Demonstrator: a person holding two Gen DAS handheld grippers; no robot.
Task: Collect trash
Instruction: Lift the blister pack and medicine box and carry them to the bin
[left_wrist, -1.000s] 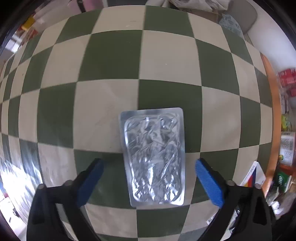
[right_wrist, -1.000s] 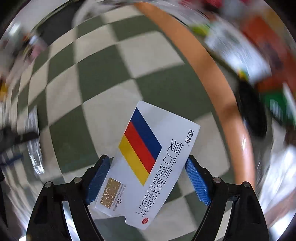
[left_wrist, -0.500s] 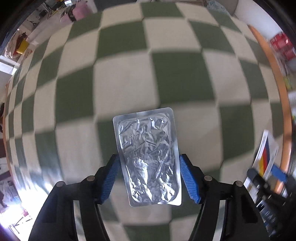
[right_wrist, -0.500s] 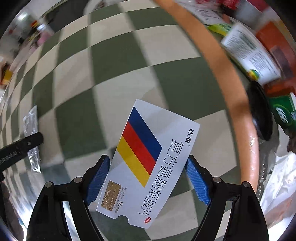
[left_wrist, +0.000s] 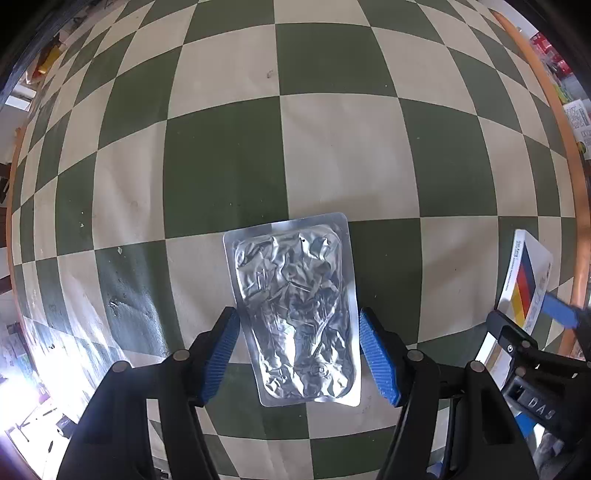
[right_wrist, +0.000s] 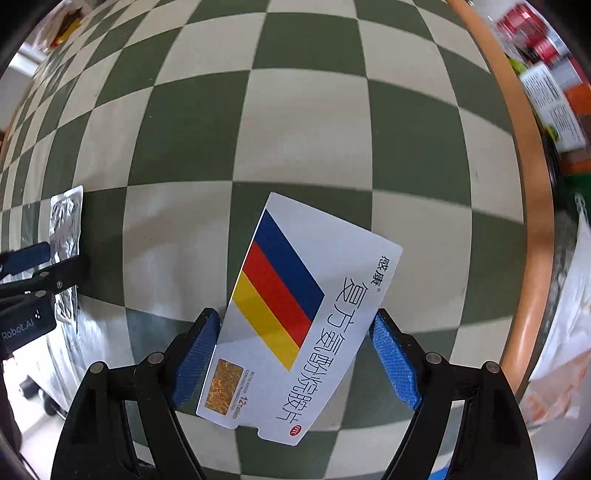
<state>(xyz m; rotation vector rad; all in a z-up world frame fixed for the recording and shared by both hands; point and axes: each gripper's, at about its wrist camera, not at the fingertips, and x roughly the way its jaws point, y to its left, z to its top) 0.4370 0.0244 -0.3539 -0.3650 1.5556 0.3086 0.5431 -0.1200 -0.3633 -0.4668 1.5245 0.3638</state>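
- Left gripper (left_wrist: 299, 354): clamped across the lower half of a silver foil pill sheet (left_wrist: 295, 310), blue pads against both long edges. Its jaws have just been closing, with the sheet between them.
- Right gripper (right_wrist: 295, 365): jaws set wide but gripping, a white medicine box (right_wrist: 306, 317) with blue, red and yellow stripes held flat between the pads, tilted on a slant.
- Both tools point down over the green-and-cream checkered table (left_wrist: 229, 155). Sheet and box look carried above it, not lying on it.
- In the left view the box and the other tool sit at the right, close to the table's orange edge (left_wrist: 580, 229). In the right view that edge (right_wrist: 532, 206) curves just right of the box.
- Past the edge: blurred packaging and what may be a pale bag; I cannot tell if that is the bin.
- Step in hand, as I read it: both pieces picked up, carry stage.
- Next move calls for taking each over the edge to wherever the rubbish goes, then letting go. The thin foil sheet could slip or buckle if the grip shifts.
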